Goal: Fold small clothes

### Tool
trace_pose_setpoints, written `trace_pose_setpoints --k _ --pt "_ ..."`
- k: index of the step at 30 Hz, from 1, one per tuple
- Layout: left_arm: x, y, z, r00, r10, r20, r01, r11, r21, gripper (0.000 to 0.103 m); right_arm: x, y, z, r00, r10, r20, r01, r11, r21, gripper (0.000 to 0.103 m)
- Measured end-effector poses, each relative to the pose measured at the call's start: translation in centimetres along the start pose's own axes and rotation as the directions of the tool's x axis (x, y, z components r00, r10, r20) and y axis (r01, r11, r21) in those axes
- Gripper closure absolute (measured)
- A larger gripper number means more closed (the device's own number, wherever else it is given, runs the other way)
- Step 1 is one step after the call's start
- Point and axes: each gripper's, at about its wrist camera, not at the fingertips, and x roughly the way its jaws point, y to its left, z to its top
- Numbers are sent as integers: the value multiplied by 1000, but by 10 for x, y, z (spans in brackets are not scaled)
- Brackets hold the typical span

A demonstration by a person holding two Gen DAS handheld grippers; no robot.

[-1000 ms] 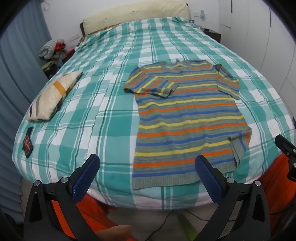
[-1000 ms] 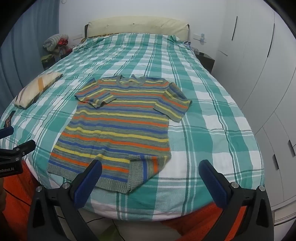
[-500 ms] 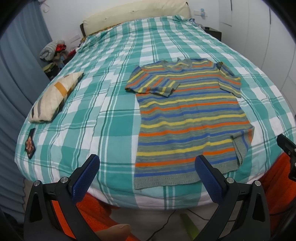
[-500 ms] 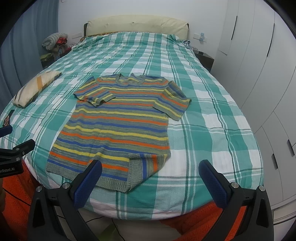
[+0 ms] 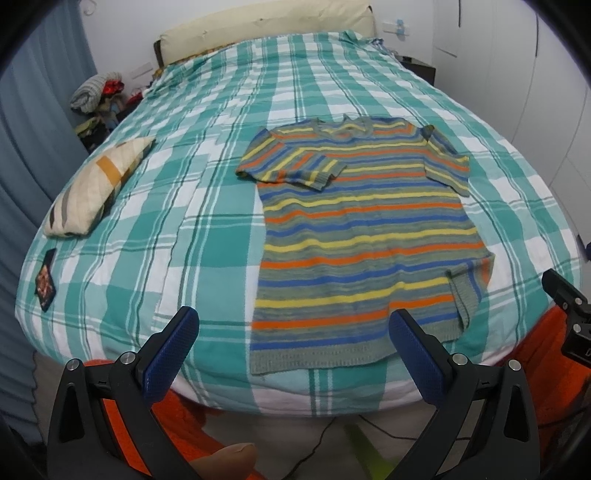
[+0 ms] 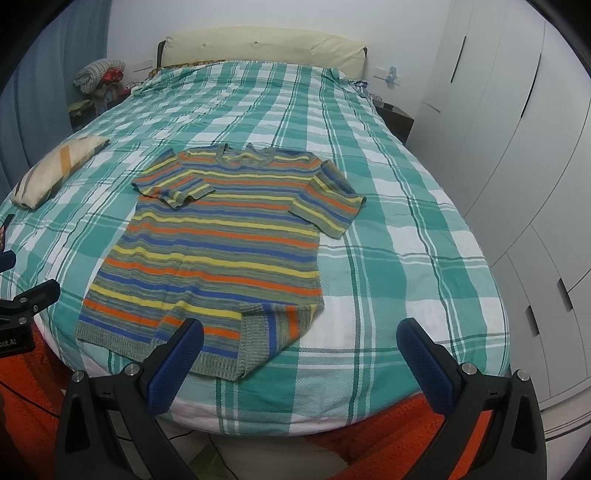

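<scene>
Left wrist view: one striped knit sweater (image 5: 365,236), laid flat on the bed (image 5: 207,206), centre-right of the frame. Long axis runs from the hem at the lower frame edge to the neckline at the top, collar pointing toward the headboard (image 5: 266,35). One sleeve lies folded in across the chest; a hem corner at lower right is turned up. Spread flat near the bed's foot, probably so both tools can reach the hem. Left tool (image 5: 290,350): released, jaws wide apart, empty, hovering short of the hem. Right wrist view: right tool (image 6: 301,358) likewise spread and empty. Cushion (image 5: 98,188), left of frame, well apart.
</scene>
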Motion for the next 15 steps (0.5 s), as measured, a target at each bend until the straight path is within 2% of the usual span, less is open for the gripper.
trace_pose_setpoints --k 10,15 --pt "2 -1 -2 1000 7 -1 -7 1000 12 0 4 1 0 1000 -10 -15 10 1000 1 0" --pt "4 -1 -2 1000 -14 -14 15 1000 11 0 6 1 1 1000 -12 -22 12 1000 1 0"
